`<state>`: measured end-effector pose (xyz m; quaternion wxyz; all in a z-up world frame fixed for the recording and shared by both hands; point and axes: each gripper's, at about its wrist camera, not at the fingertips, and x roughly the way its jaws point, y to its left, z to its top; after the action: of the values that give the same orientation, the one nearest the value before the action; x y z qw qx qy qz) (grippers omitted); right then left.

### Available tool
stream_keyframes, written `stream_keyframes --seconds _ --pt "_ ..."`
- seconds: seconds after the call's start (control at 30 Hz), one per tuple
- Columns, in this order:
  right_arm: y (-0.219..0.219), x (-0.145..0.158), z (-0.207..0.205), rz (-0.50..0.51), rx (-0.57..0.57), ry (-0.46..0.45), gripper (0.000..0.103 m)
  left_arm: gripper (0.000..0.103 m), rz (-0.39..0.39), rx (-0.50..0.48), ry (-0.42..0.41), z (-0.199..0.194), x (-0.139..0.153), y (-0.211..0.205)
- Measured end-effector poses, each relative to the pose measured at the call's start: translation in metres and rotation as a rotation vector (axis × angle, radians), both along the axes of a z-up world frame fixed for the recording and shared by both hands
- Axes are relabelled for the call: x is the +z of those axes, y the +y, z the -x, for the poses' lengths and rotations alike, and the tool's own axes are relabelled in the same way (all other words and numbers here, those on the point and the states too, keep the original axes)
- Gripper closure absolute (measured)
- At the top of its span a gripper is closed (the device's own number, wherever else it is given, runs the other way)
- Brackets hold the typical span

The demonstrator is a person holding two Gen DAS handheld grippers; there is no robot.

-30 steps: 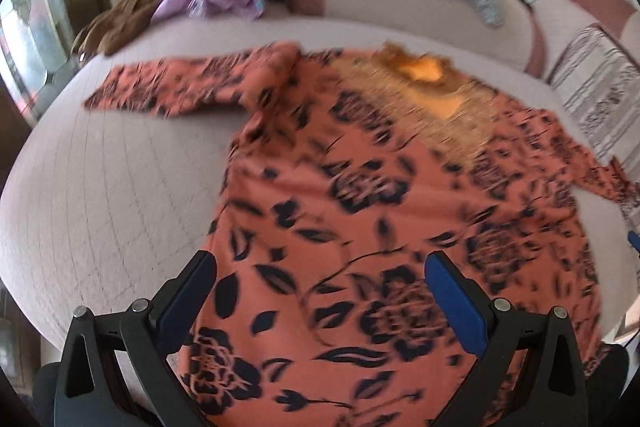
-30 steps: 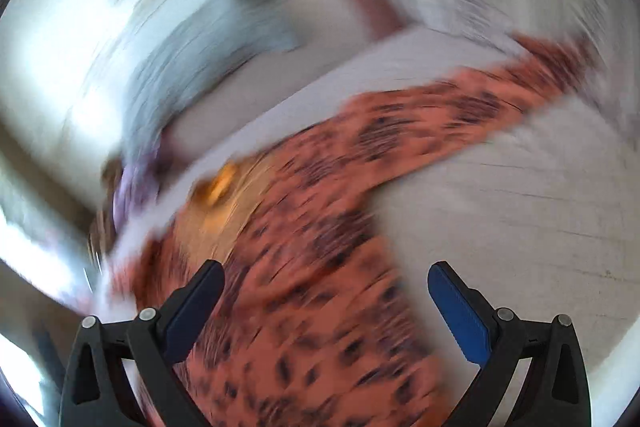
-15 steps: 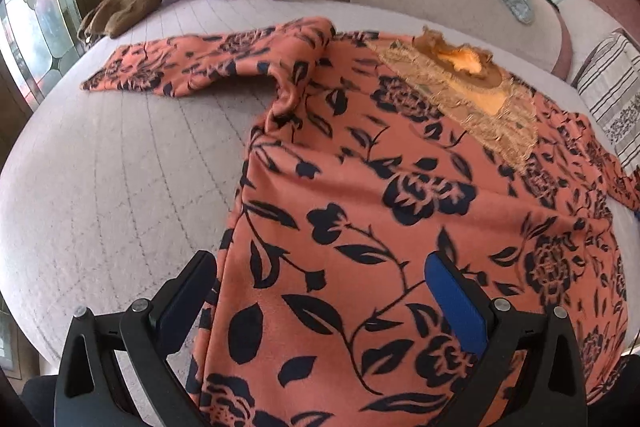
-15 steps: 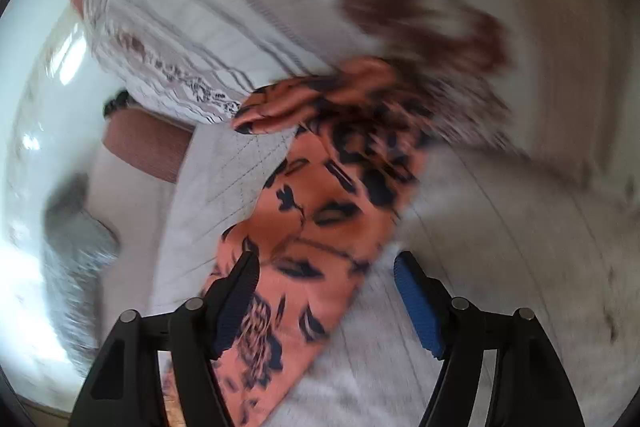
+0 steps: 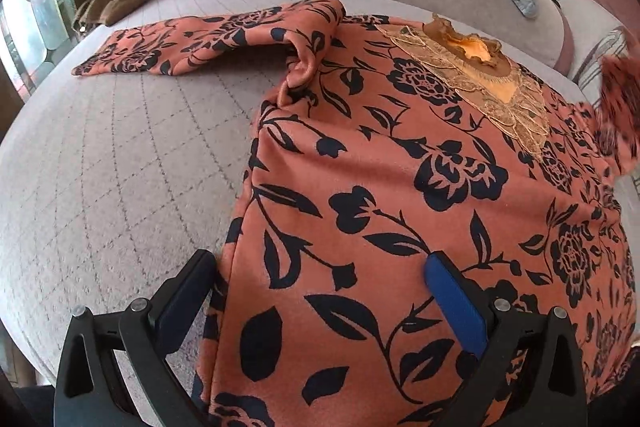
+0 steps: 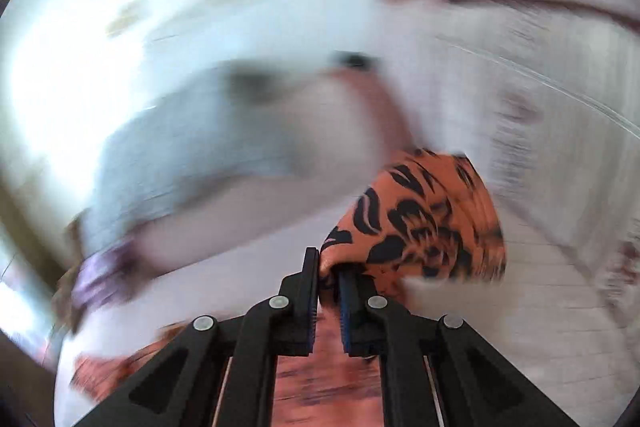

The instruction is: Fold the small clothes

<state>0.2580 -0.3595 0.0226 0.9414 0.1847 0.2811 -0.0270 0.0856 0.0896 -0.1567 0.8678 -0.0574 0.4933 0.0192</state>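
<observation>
The orange floral top [image 5: 400, 187] lies flat on the bed [image 5: 120, 167]; the right gripper [image 6: 329, 267] pinches its sleeve [image 6: 420, 219], lifted to fold inward, while the left gripper [image 5: 320, 291] gapes wide over the hem

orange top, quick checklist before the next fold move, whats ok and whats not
1. Right gripper shut on the sleeve: ok.
2. Left gripper open over the orange top, holding nothing: ok.
3. Other sleeve lying out flat on the bed: ok.
4. Bunched fold at that sleeve's armpit: not ok.
5. Where the held sleeve will land: cannot tell, right wrist view is blurred.
</observation>
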Motion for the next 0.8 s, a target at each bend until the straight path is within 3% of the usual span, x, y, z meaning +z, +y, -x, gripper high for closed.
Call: stream_keyframes --seconds 0.1,0.17,0.2,0.23,0.3,0.47,0.6,0.8 --pt "0.102 -0.016 0.009 -0.022 0.19 0.0 0.086 0.0 0.049 -0.031 0.032 -0.003 0.004 0.007" --pt "0.159 -0.055 0.009 -0.027 0.307 0.082 0.05 0.0 0.151 -0.003 0.035 -0.002 0.011 0.019" --pt "0.179 -0.082 0.005 -0.036 0.338 0.15 0.027 0.0 0.193 0.012 0.034 -0.002 0.013 0.025" --pt "0.193 -0.109 0.005 -0.052 0.349 0.209 0.027 0.0 0.242 0.031 0.019 -0.002 0.019 0.032" --pt "0.201 -0.141 0.006 -0.067 0.359 0.294 0.027 0.0 0.264 0.041 -0.027 -0.002 0.033 0.036" --pt "0.159 -0.148 0.015 -0.125 0.3 0.26 0.027 0.001 0.388 -0.033 -0.138 -0.029 0.071 0.014" --pt "0.119 -0.156 0.047 -0.193 0.251 0.251 0.027 0.003 0.516 -0.043 -0.042 -0.096 0.063 -0.015" --pt "0.076 -0.17 0.081 -0.295 0.216 0.228 0.027 0.02 0.536 0.079 0.128 -0.166 0.018 -0.02"
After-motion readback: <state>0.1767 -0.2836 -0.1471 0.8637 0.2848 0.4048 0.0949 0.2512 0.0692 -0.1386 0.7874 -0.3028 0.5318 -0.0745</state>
